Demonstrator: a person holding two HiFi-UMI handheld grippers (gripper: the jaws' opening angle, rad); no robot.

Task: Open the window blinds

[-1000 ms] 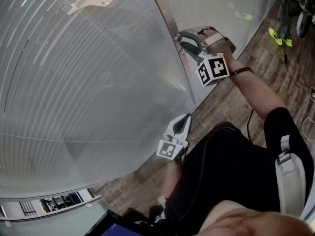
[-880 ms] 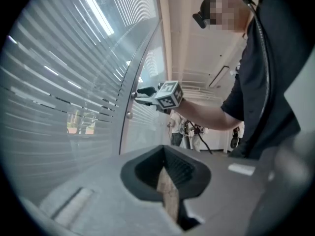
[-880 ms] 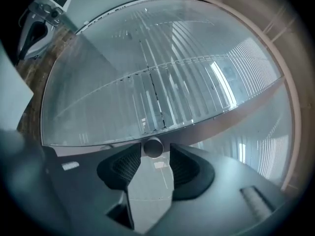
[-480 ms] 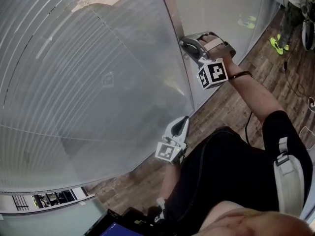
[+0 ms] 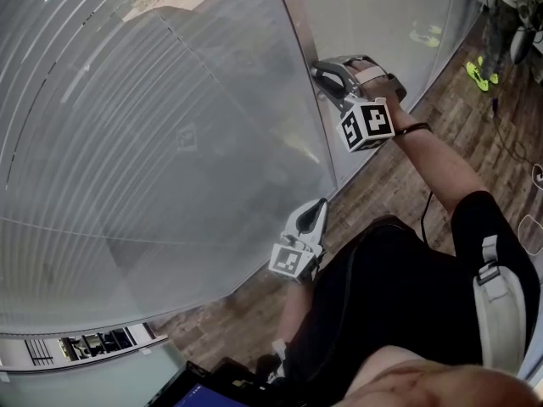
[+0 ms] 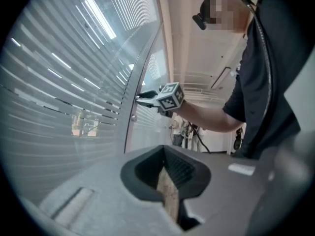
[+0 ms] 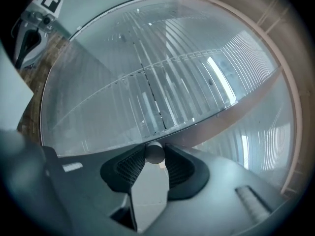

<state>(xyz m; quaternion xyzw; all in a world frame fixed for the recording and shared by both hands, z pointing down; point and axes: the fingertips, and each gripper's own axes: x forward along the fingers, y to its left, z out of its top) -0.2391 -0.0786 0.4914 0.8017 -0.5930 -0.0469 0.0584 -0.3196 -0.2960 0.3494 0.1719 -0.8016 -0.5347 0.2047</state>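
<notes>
Pale grey horizontal-slat window blinds (image 5: 144, 142) sit sealed behind the glass and fill the left of the head view. The slats look tilted mostly shut, so I'd call the task not done yet. The grey metal vertical frame post (image 5: 290, 19) runs along their right edge and carries the control, which is why your right gripper (image 5: 317, 69) is held up level against it. Your left gripper (image 5: 320, 203) hangs low by your hip, tips together with nothing in them. It looks parked out of the way, since a twist only needs one hand. On the post is the small round silver knob (image 7: 154, 153). The right jaws have just been closing and pinch it between the ribbed pads, one on each side. My read: the grip is set and a wrist roll comes next. The pinch sits near the pad tips, so watch for slip.
</notes>
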